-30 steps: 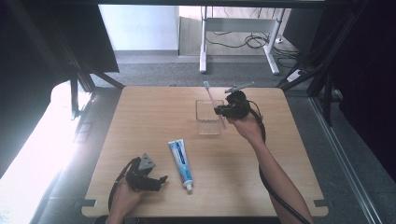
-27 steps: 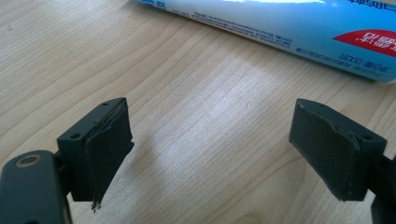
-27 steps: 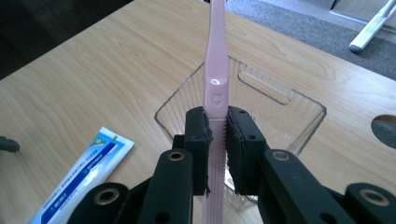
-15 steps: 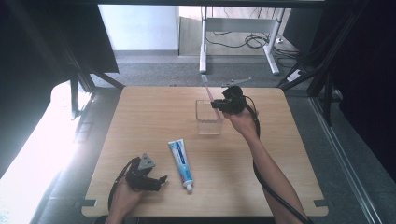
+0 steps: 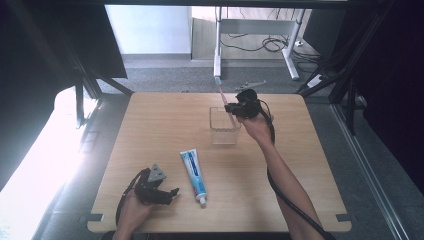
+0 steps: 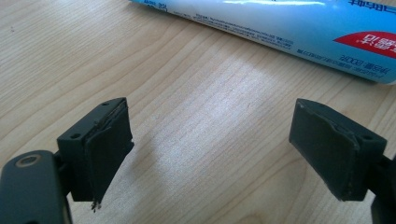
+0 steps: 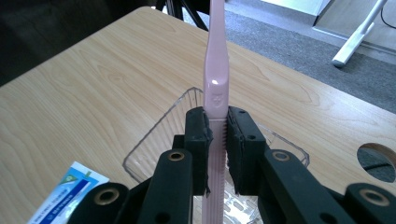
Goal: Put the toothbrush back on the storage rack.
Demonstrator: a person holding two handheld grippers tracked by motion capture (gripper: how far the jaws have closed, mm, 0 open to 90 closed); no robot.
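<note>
A: What's at the table's [image 5: 150, 120] centre?

B: A clear tray [image 5: 223, 126], just toward one o'clock. The right gripper [image 5: 236, 106] hangs at its three o'clock edge, clamped on a pink toothbrush [image 5: 223, 96] that slants up toward eleven.

A: And nearer the person?

B: A toothpaste tube [image 5: 193, 170] lies at six o'clock of the tray, cap toward the person. The left gripper [image 5: 167, 195] rests at the tube's eight o'clock, well apart from the tray.

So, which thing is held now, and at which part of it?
The right gripper holds the pink toothbrush by its handle, over the clear container. The left gripper is open and holds nothing.
</note>
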